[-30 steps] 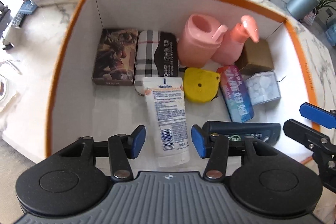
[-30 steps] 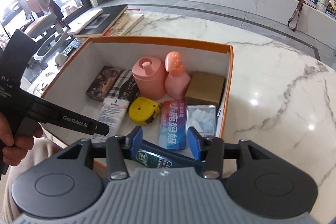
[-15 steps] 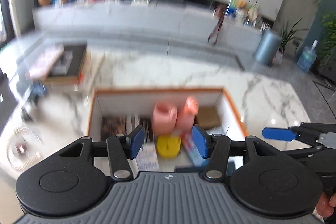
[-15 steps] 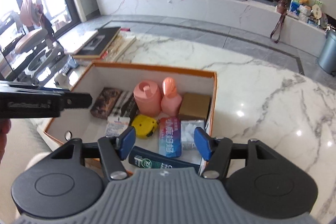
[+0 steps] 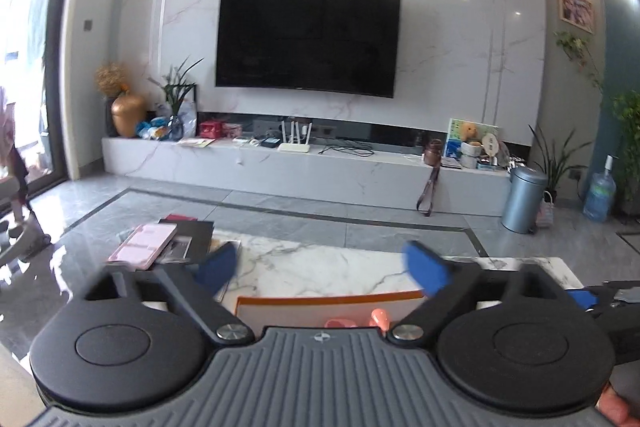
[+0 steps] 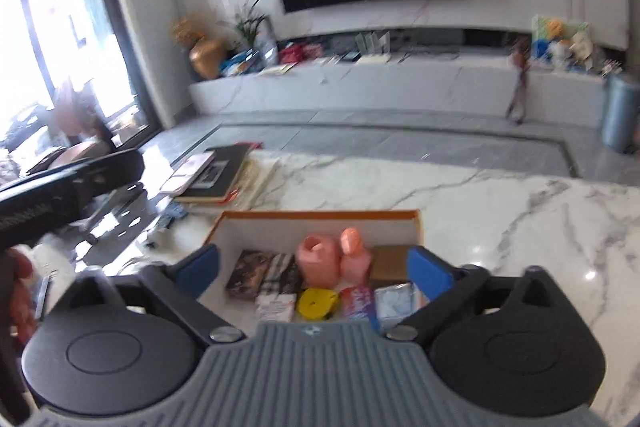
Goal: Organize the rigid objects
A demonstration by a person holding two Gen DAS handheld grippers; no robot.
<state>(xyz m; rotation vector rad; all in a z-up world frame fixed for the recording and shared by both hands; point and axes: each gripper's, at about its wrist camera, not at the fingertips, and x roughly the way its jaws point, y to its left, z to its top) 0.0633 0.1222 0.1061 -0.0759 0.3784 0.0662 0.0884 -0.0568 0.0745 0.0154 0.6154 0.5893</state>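
An orange-rimmed white box [image 6: 320, 214] stands on the marble table. It holds a pink jar [image 6: 318, 259], a pink pump bottle [image 6: 354, 255], a yellow tape measure [image 6: 318, 303], a brown carton [image 6: 390, 261], a dark patterned box [image 6: 248, 273], a plaid pack [image 6: 282, 273] and several packets. My right gripper [image 6: 314, 269] hovers above the box's near side, jaws opening wide with nothing between them. My left gripper [image 5: 322, 270] is raised and points toward the TV wall, its jaws also opening and empty. Only the box's far rim [image 5: 328, 297] shows below it.
A stack of books [image 6: 216, 175] lies on the table's far left corner. Bare marble tabletop [image 6: 500, 227] extends right of the box. A hand [image 6: 20, 291] holds the left gripper's handle at the left edge. A low TV bench and a metal bin [image 5: 522, 199] stand beyond the table.
Both grippers rose away from the box and tilted up, and their jaws spread from half open to wide. The left view swung from the box's inside to the TV wall.
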